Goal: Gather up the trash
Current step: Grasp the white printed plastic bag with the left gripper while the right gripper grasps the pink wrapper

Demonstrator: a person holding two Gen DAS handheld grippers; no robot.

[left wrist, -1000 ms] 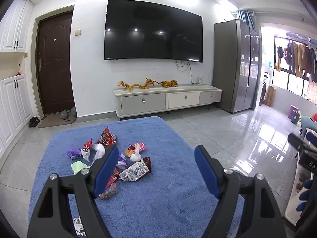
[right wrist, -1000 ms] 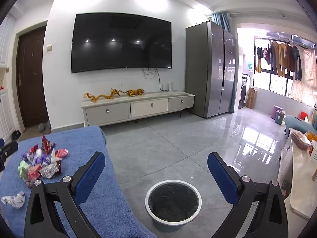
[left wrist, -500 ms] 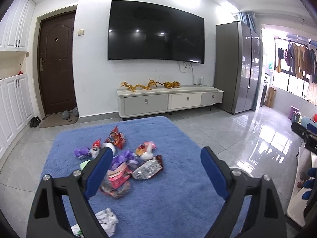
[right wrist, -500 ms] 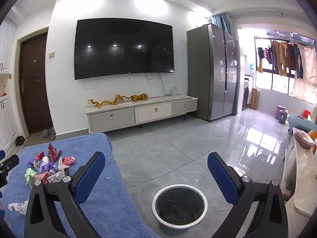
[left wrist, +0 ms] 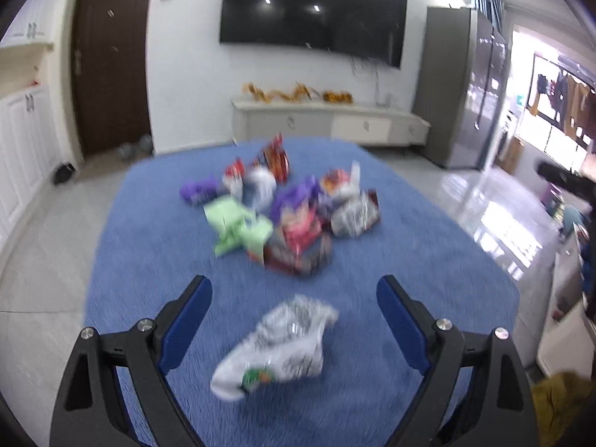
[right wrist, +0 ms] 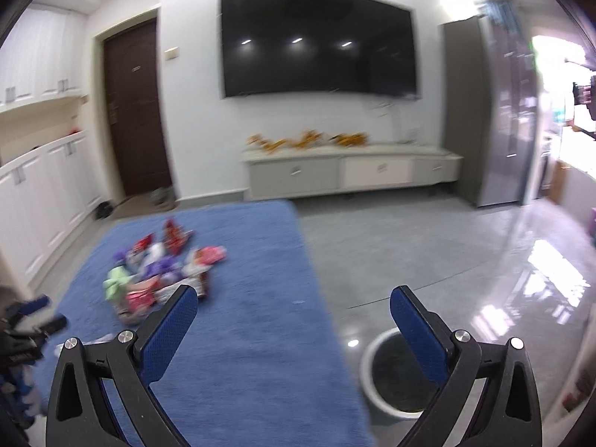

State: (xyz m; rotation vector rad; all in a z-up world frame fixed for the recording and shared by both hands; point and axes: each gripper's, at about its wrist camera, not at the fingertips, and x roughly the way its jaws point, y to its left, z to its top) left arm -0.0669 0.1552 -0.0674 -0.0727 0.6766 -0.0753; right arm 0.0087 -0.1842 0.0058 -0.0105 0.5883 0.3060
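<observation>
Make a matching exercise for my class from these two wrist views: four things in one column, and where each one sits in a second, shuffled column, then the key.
Things
1. white wrapper
2. bin
3. green wrapper
4. golden dragon ornament

Places
A. on the TV cabinet, under the TV
B. on the blue rug, alone, in line with the gap of the open left claw
C. on the grey tile floor, just off the rug's right edge
D. on the left side of the wrapper pile

Pairs: 1-B, 2-C, 3-D, 4-A
</observation>
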